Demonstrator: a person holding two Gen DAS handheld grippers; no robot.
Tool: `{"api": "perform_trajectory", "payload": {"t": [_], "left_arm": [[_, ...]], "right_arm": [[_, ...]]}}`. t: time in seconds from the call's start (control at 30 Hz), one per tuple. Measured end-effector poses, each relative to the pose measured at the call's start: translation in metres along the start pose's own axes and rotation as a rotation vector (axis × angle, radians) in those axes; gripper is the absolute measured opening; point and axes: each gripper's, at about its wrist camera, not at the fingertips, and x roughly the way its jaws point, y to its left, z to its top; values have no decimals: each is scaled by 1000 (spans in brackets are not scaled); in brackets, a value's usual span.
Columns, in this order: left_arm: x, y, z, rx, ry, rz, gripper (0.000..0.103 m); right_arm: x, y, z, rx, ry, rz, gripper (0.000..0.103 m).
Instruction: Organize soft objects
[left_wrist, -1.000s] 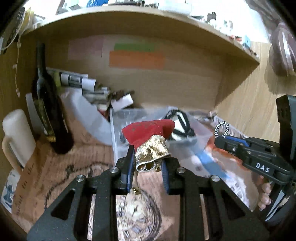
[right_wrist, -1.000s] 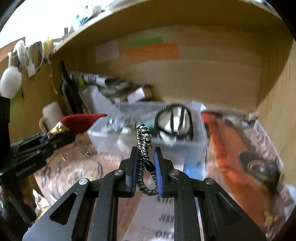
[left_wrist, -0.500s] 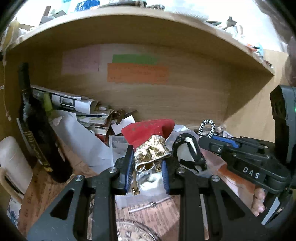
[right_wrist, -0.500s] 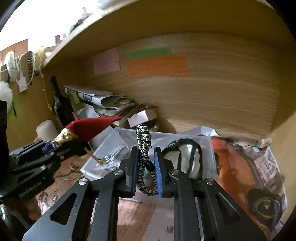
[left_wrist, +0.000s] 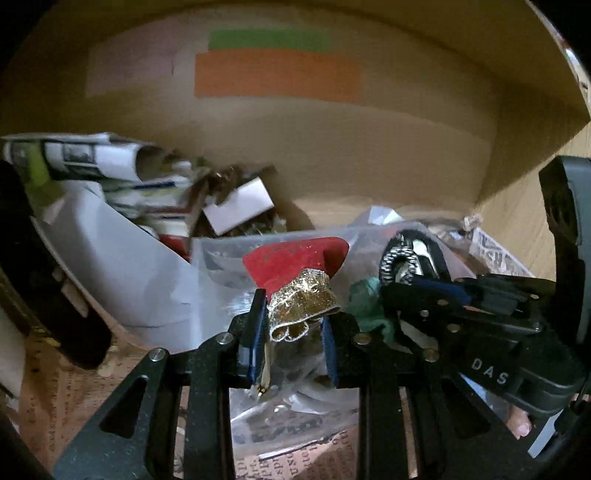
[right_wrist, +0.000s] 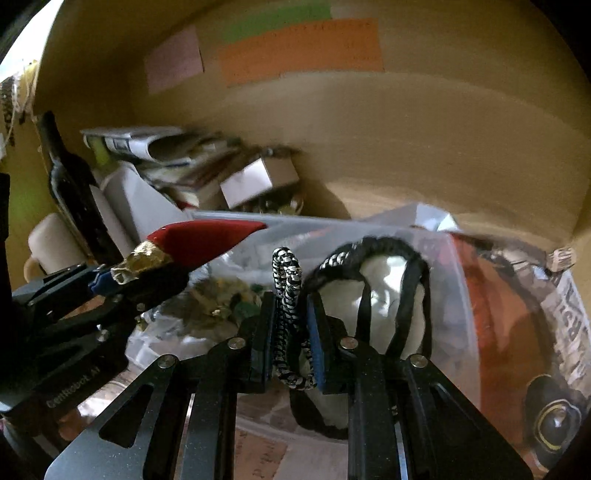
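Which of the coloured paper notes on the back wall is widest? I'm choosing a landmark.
The orange paper note, the long strip under the green paper note; the pink paper note left of both is shorter.

left gripper: black speckled linkage arms are carrying silver screws and blue finger pads; "GenRobot.AI" is showing on its body.
right gripper: matching black frame is bearing blue pads; "DAS" is showing in white.
hand: bare fingertips are showing.
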Motion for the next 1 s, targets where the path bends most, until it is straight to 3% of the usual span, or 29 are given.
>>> {"api": "perform_trajectory", "payload": {"t": [0.07,0.13,0.2,0.4,0.57,0.77,1.0], "left_arm": [[7,-1,-2,-2,25,-16,29],[10,-2,-4,2,37,-16,39],[11,-2,-5,2,42,-17,47],[7,2,-6,-15,45,-38,59],[-9,3,-5,-7,28,-52,66],[-41,1,0,0,-46,-50,68],[-96,-4,5,-7,-182,-31,73]], "right_arm": [[4,1,0,-3,11,-1,15],[7,1,-2,-7,22,-6,15],[9,1,-3,-9,37,-12,22],[8,-5,-2,4,52,-43,44],[-4,-2,1,-10,23,-47,53],[-31,6,6,-30,-49,-46,58],[-90,17,8,-56,-194,-38,61]]}}
